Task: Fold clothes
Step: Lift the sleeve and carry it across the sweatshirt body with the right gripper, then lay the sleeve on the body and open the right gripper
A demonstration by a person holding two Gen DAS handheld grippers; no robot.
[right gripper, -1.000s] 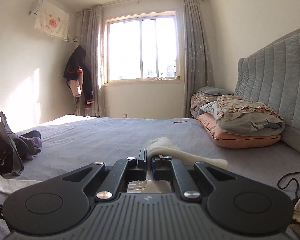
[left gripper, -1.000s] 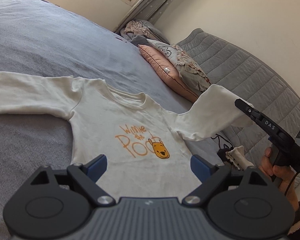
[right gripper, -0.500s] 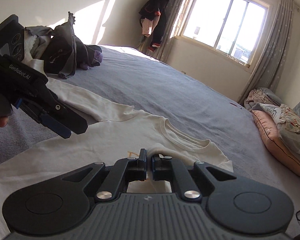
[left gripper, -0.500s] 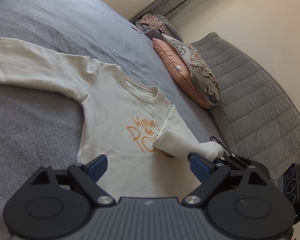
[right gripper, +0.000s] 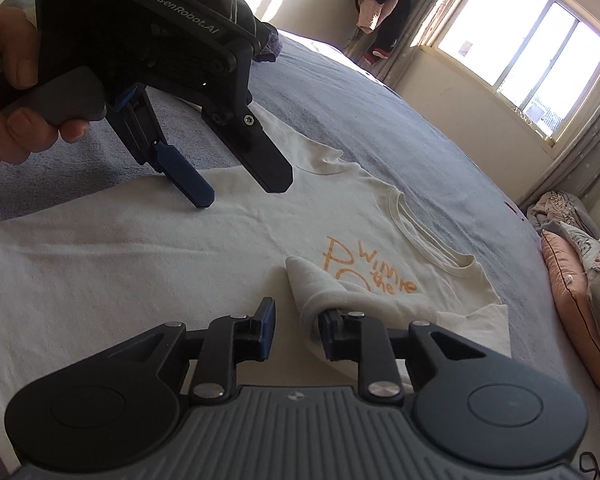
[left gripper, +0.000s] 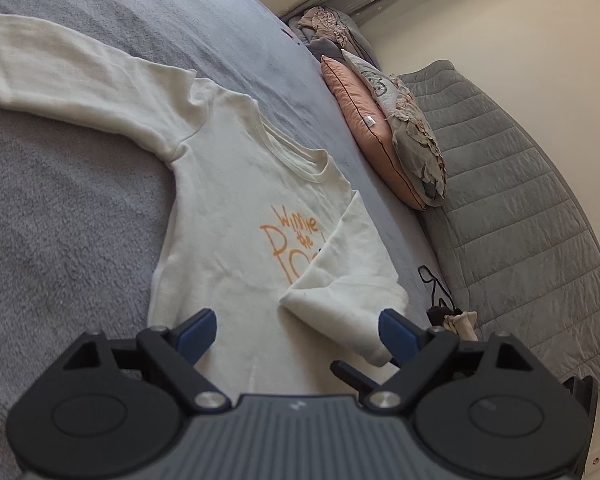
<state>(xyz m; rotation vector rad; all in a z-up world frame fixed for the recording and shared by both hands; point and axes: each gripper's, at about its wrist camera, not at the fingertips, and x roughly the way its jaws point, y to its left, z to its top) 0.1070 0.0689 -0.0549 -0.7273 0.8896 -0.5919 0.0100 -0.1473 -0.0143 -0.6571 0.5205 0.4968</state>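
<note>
A cream long-sleeved shirt [left gripper: 228, 200] with an orange "Winnie the Pooh" print lies flat, front up, on the grey bed [left gripper: 60, 220]. One sleeve [left gripper: 340, 296] is folded in over the chest and covers part of the print; the other sleeve [left gripper: 60, 64] stretches out to the far left. My right gripper [right gripper: 296, 324] is open just above the shirt [right gripper: 120, 248], with the folded sleeve's cuff [right gripper: 320, 288] lying against its right finger. My left gripper [left gripper: 298, 332] is open and empty. It hovers over the shirt's lower half, and in the right wrist view the left gripper [right gripper: 240, 186] sits above the shirt's far side.
Pink and grey pillows [left gripper: 384, 128] lean against the quilted grey headboard [left gripper: 520, 220]. A black cable [left gripper: 432, 284] lies by the bed's edge. A heap of dark clothes [right gripper: 256, 28] sits behind the hand [right gripper: 8, 80] holding the left gripper. A window [right gripper: 524, 44] is at the far wall.
My right gripper carried the raised sleeve down across the chest, then opened and let the cuff go. The left gripper stayed open and moved in over the shirt.
</note>
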